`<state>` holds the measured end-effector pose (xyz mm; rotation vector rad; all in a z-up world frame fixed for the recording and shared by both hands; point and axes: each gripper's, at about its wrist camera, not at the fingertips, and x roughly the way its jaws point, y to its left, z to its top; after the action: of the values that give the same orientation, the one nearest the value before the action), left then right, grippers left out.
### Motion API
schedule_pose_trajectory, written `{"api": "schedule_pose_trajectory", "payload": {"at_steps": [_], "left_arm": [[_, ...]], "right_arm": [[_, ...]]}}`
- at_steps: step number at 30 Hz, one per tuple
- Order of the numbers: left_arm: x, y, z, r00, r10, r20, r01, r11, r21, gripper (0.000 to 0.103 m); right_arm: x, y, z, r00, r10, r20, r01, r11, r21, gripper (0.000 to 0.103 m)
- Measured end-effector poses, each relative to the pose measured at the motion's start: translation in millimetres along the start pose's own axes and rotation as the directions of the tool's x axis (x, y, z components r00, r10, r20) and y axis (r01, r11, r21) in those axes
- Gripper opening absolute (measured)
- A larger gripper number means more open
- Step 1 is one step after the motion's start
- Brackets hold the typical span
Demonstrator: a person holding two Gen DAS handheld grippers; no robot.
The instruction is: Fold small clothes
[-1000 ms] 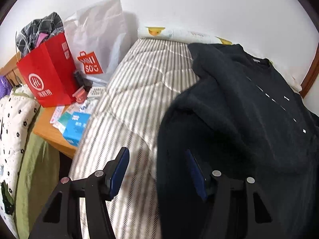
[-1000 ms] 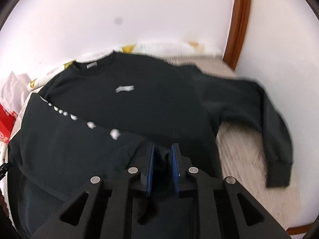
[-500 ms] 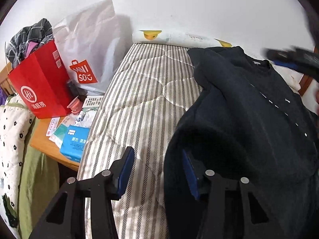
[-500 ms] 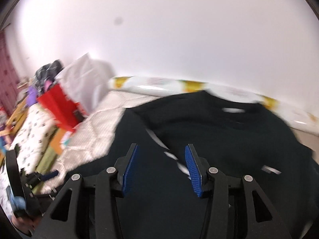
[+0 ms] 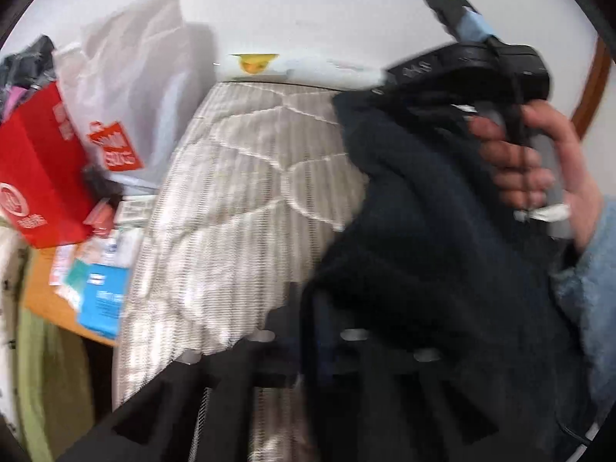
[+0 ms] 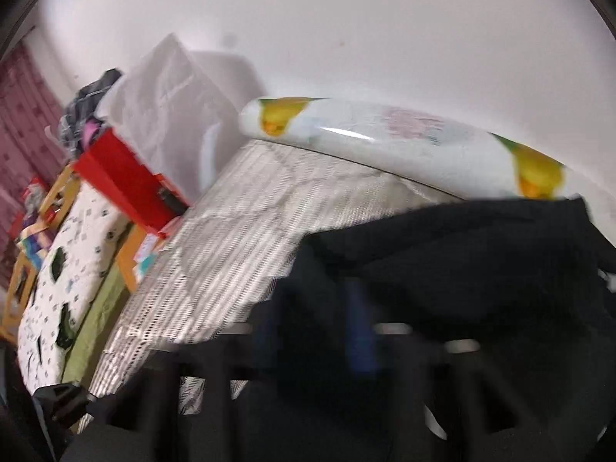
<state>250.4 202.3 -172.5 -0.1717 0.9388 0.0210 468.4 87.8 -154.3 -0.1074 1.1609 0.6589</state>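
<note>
Now both claws had clamped: my left gripper (image 5: 308, 331) and right gripper (image 6: 319, 323) each pinched the sweater (image 5: 423, 231). A second earlier both stood open, the right away from the mattress (image 5: 246, 200) edge; I judged the next fold ready.

A dark sweater (image 5: 415, 254) is pinched at its edge by the left gripper (image 5: 308, 331), above a striped mattress (image 5: 238, 208); the right gripper's handle is held by a hand (image 5: 539, 169).

a bedroom in a home. a bed (image 5: 246, 208) with a striped quilted mattress runs to a plain white wall (image 6: 346, 30); a rolled printed mat (image 6: 404, 134) lies along its far edge. beside the bed a wooden table (image 5: 42, 296) is crowded with a red bag (image 5: 34, 177), a white shop bag (image 5: 134, 88) and small packets (image 5: 102, 300). a patterned quilt (image 6: 65, 269) and a pink curtain (image 6: 23, 115) show at the left.
</note>
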Motion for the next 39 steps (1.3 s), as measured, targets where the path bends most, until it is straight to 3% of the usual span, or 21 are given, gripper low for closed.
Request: {"api": "schedule_pose_trajectory", "payload": {"at_steps": [4, 7, 12, 17, 19, 21, 24, 27, 30, 37, 39], "left_arm": [[-8.4, 13.1, -2.7, 0.999, 0.027, 0.028, -0.027, 0.999, -0.020, 0.005], [-7.9, 25.5, -3.0, 1.000, -0.010, 0.018, 0.011, 0.998, -0.068, 0.005], [-1.9, 30.9, -3.1, 1.000, -0.015, 0.002, 0.015, 0.996, -0.093, 0.005], [0.0, 32.5, -3.4, 1.000, -0.021, -0.009, 0.020, 0.995, -0.096, 0.007], [-0.1, 33.4, -3.1, 1.000, -0.009, -0.012, 0.008, 0.995, -0.097, 0.010], [-1.6, 33.7, -2.8, 1.000, -0.006, -0.015, 0.005, 0.995, -0.101, 0.011], [-6.6, 33.2, -3.7, 0.999, 0.031, -0.020, -0.033, 0.994, -0.104, 0.025], [-15.5, 32.6, -6.4, 1.000, 0.025, -0.008, -0.026, 0.993, -0.111, 0.034], [-26.8, 29.4, -10.4, 1.000, 0.018, 0.010, -0.017, 0.993, -0.120, 0.054], [-44.4, 8.9, -21.5, 0.999, 0.009, 0.032, -0.005, 0.993, -0.120, 0.057], [-46.0, 1.3, -26.1, 1.000, 0.003, 0.025, 0.000, 0.993, -0.121, 0.057]], "right_arm": [[-4.3, 9.8, 16.1, 0.996, 0.008, 0.085, -0.005, 0.999, -0.032, 0.009], [2.3, 18.5, 33.8, 0.993, 0.014, 0.118, -0.009, 0.999, -0.040, 0.009], [33.2, 27.9, 51.2, 0.996, 0.001, 0.092, 0.004, 0.999, -0.049, 0.009], [62.5, 24.4, 48.0, 0.997, -0.036, 0.066, 0.040, 0.997, -0.065, 0.009], [67.9, 19.8, 46.9, 0.997, -0.053, 0.056, 0.055, 0.997, -0.052, 0.014], [59.8, 16.5, 47.3, 0.997, -0.064, 0.049, 0.066, 0.997, -0.038, 0.028], [26.9, 7.8, 42.5, 0.995, -0.078, 0.058, 0.078, 0.997, -0.007, 0.035], [-30.3, -9.5, 20.8, 0.986, -0.146, 0.085, 0.147, 0.989, -0.002, 0.040], [-85.4, -34.9, -22.1, 0.964, -0.242, 0.107, 0.243, 0.970, 0.003, 0.051], [-183.7, -114.0, -159.8, 0.900, -0.433, 0.046, 0.422, 0.894, 0.154, 0.055], [-203.2, -135.7, -202.4, 0.898, -0.440, 0.013, 0.425, 0.875, 0.232, 0.055]]}}
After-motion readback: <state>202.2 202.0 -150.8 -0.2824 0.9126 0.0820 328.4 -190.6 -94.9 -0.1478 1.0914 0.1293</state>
